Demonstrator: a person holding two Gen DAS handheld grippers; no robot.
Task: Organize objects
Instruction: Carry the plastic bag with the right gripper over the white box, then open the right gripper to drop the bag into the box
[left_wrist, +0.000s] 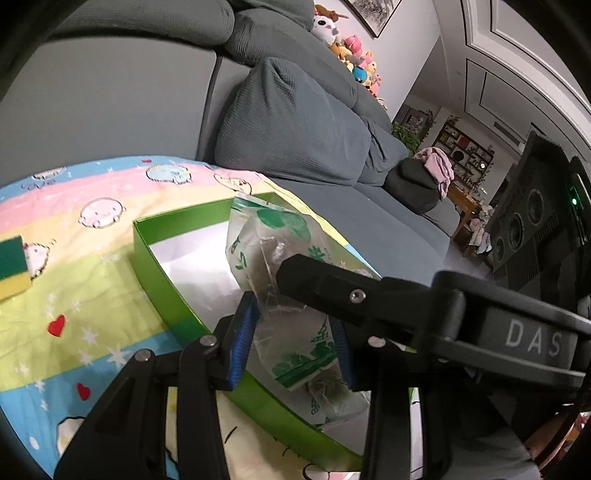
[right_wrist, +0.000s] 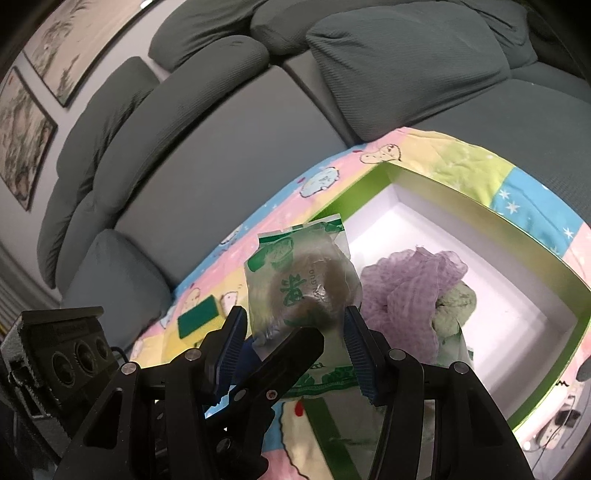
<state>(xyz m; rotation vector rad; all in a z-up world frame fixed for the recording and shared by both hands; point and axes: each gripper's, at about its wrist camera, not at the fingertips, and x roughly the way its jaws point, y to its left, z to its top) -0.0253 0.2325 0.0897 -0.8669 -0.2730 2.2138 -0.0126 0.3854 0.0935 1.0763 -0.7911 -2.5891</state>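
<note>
A clear plastic packet (left_wrist: 280, 229) with green print and something brownish inside hangs over an open green box (left_wrist: 147, 254) with a white inside. My left gripper (left_wrist: 291, 343) is shut on its lower part, blue pads on both sides. The right gripper's black finger (left_wrist: 314, 277) crosses the packet from the right. In the right wrist view the packet (right_wrist: 299, 273) stands upright between the pads of my right gripper (right_wrist: 295, 347), which is shut on it, and the left gripper's finger (right_wrist: 291, 354) reaches in below. The box (right_wrist: 535, 243) holds a purple mesh puff (right_wrist: 410, 291) and a pale green lump (right_wrist: 454, 306).
The box lies on a pastel cartoon blanket (left_wrist: 92, 295) spread over a grey sofa (left_wrist: 295, 129). A green-and-yellow sponge (right_wrist: 197, 319) rests on the blanket left of the box. Plush toys (left_wrist: 354, 55) line the sofa back. Framed pictures (right_wrist: 22, 136) hang on the wall.
</note>
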